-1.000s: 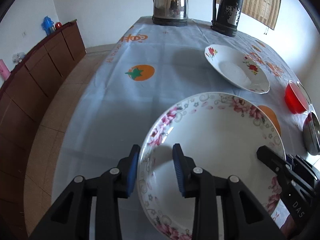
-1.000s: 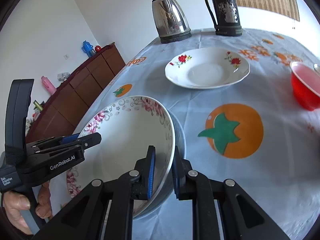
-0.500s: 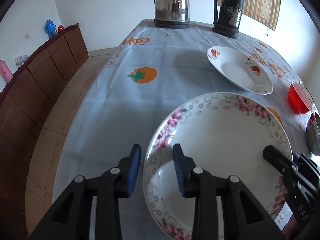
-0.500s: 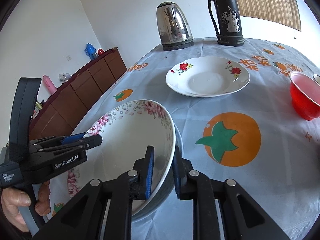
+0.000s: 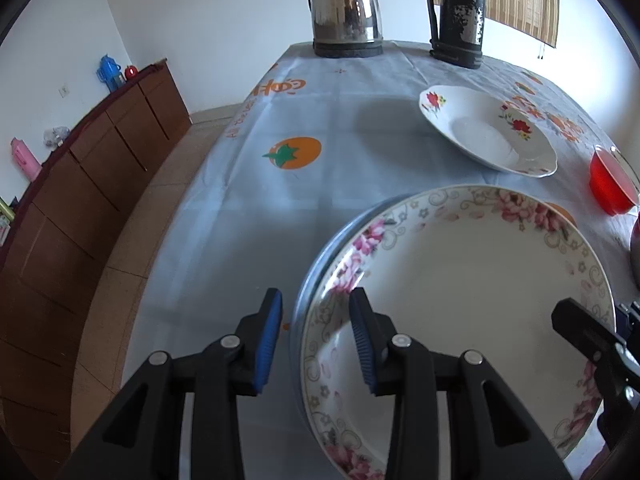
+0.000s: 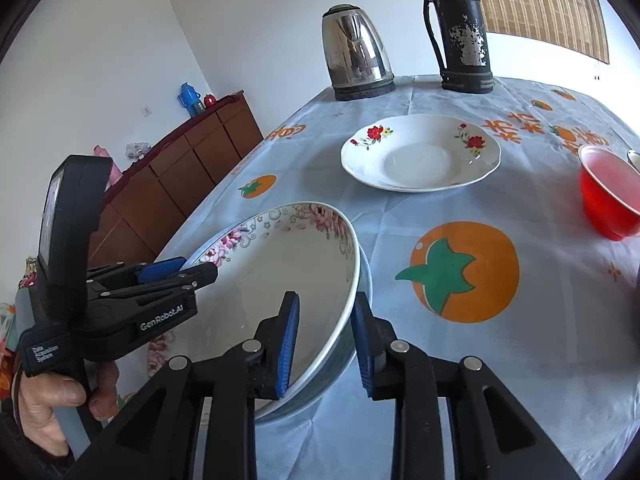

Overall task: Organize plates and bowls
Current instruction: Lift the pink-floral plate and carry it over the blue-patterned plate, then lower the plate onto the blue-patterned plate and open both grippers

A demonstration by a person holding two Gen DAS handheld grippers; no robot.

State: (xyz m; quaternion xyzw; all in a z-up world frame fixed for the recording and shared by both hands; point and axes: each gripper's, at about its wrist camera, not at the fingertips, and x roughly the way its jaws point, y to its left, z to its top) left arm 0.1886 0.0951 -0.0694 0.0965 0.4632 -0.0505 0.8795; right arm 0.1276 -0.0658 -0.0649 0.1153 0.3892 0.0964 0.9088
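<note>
A large plate with pink flowers [image 5: 460, 280] [image 6: 280, 272] lies on a blue-grey dish [image 5: 332, 236] [image 6: 366, 276] at the near end of the table. My left gripper [image 5: 316, 336] [image 6: 196, 272] straddles its left rim. The jaws are opening, and a gap shows beside each pad. On the opposite rim, my right gripper [image 6: 324, 340] [image 5: 568, 316] is also opening, with the rim loose between its pads. Farther back sit a white plate with red roses [image 5: 484, 136] [image 6: 420, 156] and a red bowl [image 5: 610, 184] [image 6: 608, 196].
A steel kettle [image 5: 346, 20] and a dark flask [image 5: 458, 16] stand at the far end of the table [image 5: 280, 220]. A metal bowl's edge [image 5: 636, 248] shows at the right. A brown sideboard [image 5: 100, 160] runs along the left wall. A hand [image 6: 52, 400] holds the left gripper.
Both grippers' jaws have spread wider, the right one from a tight pinch on the floral plate's rim. The plate now lies lower on the dish beneath it.
</note>
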